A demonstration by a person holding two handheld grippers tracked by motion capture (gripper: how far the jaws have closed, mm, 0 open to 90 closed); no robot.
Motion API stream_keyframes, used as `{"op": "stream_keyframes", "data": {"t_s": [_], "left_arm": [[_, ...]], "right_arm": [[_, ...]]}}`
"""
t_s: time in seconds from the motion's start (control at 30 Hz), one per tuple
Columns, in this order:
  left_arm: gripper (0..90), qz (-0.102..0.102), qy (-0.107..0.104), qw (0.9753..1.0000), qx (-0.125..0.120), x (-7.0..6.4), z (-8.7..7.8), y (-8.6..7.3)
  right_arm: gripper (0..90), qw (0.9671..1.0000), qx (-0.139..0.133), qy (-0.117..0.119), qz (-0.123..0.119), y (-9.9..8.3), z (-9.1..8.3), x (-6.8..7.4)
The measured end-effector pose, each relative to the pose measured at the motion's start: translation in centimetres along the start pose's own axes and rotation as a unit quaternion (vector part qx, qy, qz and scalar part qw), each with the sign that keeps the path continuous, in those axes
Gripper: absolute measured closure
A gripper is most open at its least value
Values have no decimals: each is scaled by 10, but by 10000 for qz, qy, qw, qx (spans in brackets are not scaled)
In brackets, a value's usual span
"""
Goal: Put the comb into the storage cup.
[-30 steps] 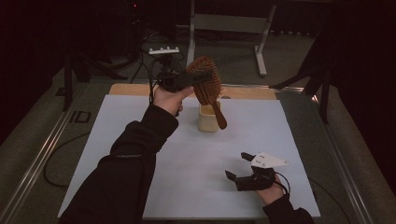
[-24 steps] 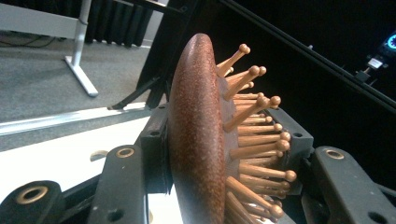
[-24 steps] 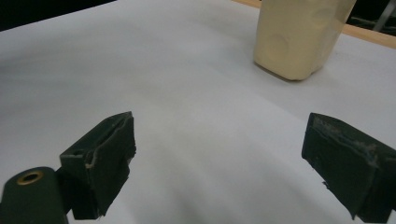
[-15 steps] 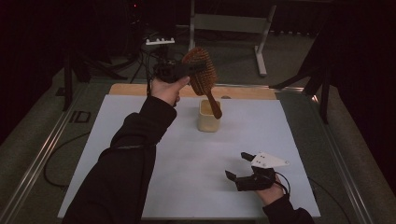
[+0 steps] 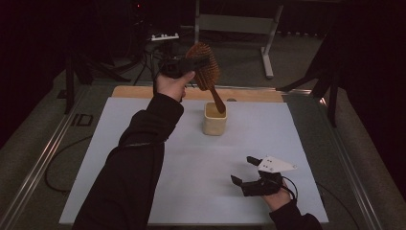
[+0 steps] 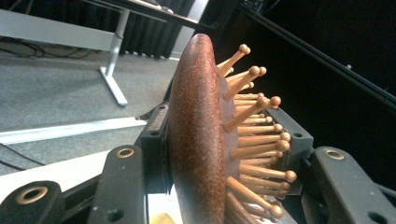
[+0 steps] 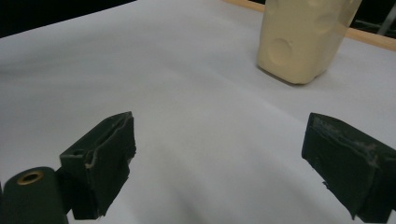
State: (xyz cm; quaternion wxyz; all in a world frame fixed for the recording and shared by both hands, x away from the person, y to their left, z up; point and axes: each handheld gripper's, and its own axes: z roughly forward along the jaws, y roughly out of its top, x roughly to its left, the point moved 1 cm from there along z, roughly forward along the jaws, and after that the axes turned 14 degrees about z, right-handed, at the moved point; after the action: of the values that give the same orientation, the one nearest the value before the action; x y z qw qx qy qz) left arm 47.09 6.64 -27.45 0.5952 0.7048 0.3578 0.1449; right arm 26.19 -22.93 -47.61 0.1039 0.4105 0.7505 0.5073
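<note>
My sleeves (image 5: 139,158) are black and long on both arms. My right claw (image 5: 249,173) is black with a grey three-cornered plate (image 5: 274,164) on top and a dark trailing cable. My left claw (image 6: 224,154) has black jaws with brass-ringed screw holes.

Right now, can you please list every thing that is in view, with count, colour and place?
hairbrush: one, brown wood with peg bristles, held in the air above the cup, handle pointing down into it
cup: one, cream, on the far middle of the sheet
sheet: one, white, covering the table
wooden strip: one, light brown, along the sheet's far edge
power strip: one, white, on the floor beyond the table
left gripper: one, black, raised, shut on the hairbrush head
right gripper: one, black, low over the near right of the sheet, open
</note>
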Motion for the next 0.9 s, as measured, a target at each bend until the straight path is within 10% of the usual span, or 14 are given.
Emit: {"op": "stream_keyframes", "data": {"t_s": [0.9], "left_arm": [[513, -148, 322, 9992, 195, 24, 32, -38]], "right_arm": [[95, 10000, 0, 35, -7, 0, -1, 1]]}}
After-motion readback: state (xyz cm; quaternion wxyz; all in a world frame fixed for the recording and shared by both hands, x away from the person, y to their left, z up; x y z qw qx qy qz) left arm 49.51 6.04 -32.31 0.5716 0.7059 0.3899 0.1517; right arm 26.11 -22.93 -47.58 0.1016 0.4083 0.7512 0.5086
